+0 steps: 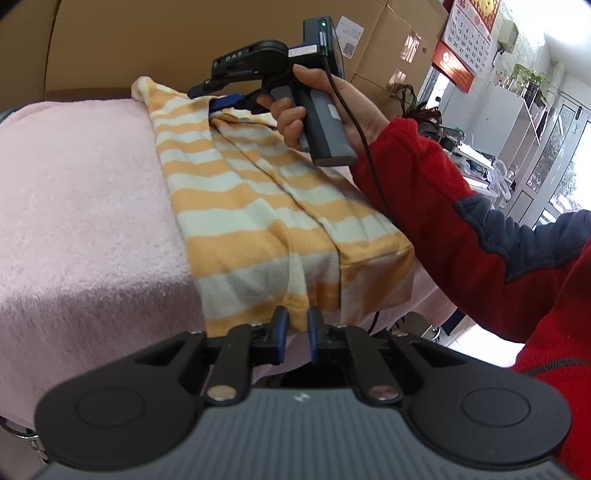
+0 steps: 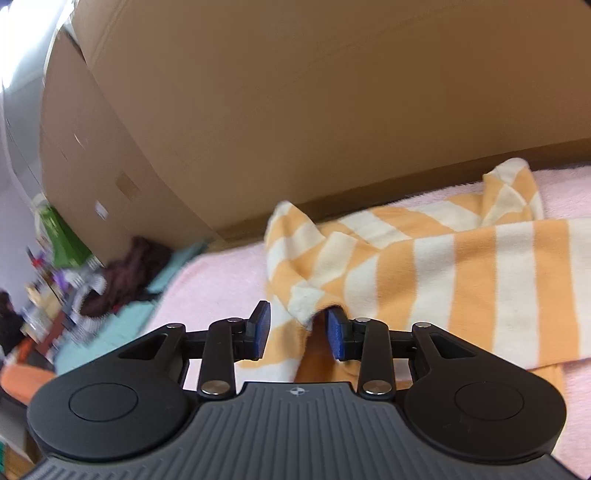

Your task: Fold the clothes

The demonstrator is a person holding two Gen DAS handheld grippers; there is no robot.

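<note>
Stripes of the folded shirt (image 1: pixel 258 206) lay on pink towel (image 1: pixel 81 192); my left tongs (image 1: pixel 296 328) pinched its hem, right tongs (image 2: pixel 297 328) stood open around the fabric.

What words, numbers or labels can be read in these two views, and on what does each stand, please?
"DAS": on the right gripper's black arm.
Date numbers, partly legible ("26 27 28 29 30 31"): wall calendar.
Shipping label and QR code on cardboard box: too small.
Right wrist view: nothing legible.
</note>
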